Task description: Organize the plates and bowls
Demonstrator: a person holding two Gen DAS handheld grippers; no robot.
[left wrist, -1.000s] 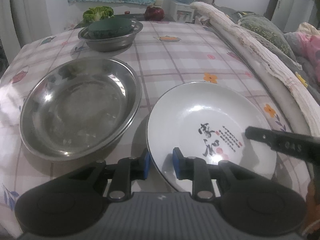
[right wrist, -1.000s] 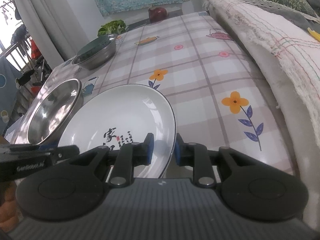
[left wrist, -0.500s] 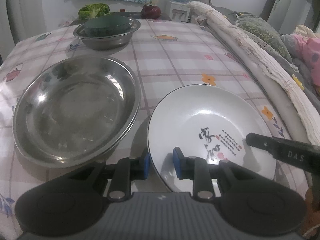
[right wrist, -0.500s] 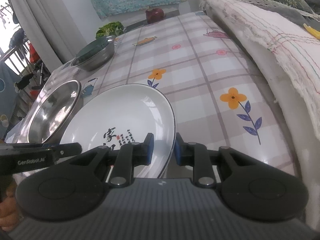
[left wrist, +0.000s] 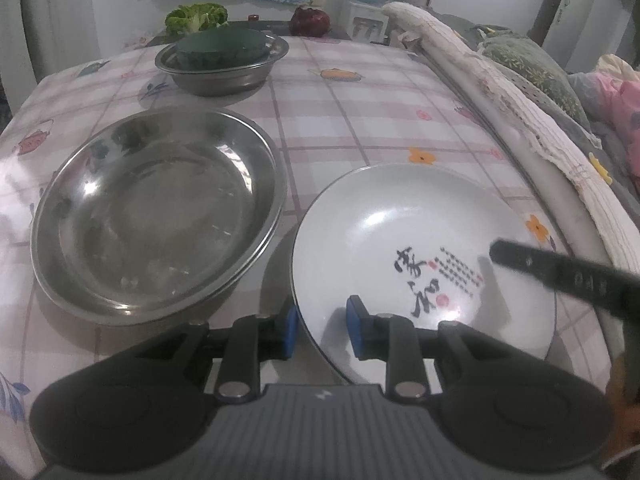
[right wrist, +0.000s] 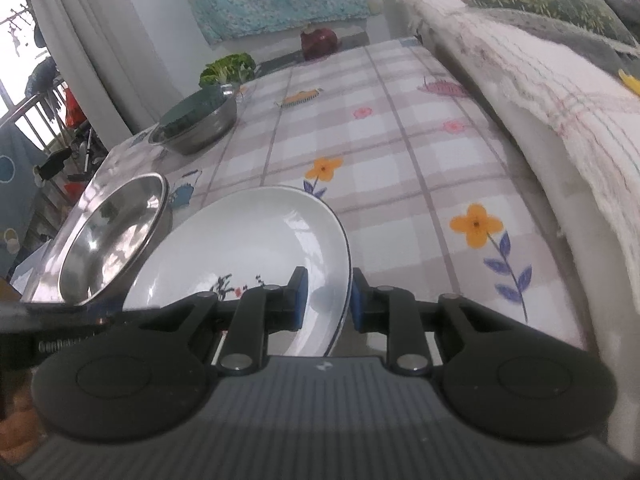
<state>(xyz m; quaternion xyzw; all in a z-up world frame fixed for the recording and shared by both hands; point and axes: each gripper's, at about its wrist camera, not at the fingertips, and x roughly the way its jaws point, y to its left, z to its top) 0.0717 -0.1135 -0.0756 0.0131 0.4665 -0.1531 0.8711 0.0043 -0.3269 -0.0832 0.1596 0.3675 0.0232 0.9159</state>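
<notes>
- White plate (left wrist: 404,236) w/ black calligraphy & red marks sits on the checked, flower-print worktop (left wrist: 360,120), near edge – just right of the big steel plate (left wrist: 156,216).
- Left gripper (left wrist: 319,327): blue-padded fingers straddle the white plate's near-left rim, one pad outside, one over the inside; whether they're actually pinching it, can't tell.
- Right gripper (right wrist: 327,300): fingers either side of the same plate's right rim (right wrist: 256,248), rim running between the pads – clamped or just around it, can't tell. In the left view one black finger of it reaches over the plate's right side.
- In the right wrist view the white plate looks tilted, its left edge close against the steel plate (right wrist: 108,240); touching or not, unclear.
- Further back: a steel bowl (left wrist: 224,68) w/ a dark green bowl (left wrist: 222,50) nested inside.
- At the far end of the worktop: leafy greens (left wrist: 196,18) & a dark red round thing (left wrist: 310,20).
- Right side: a cream crocheted cover (right wrist: 540,88) draped over a sofa edge.
</notes>
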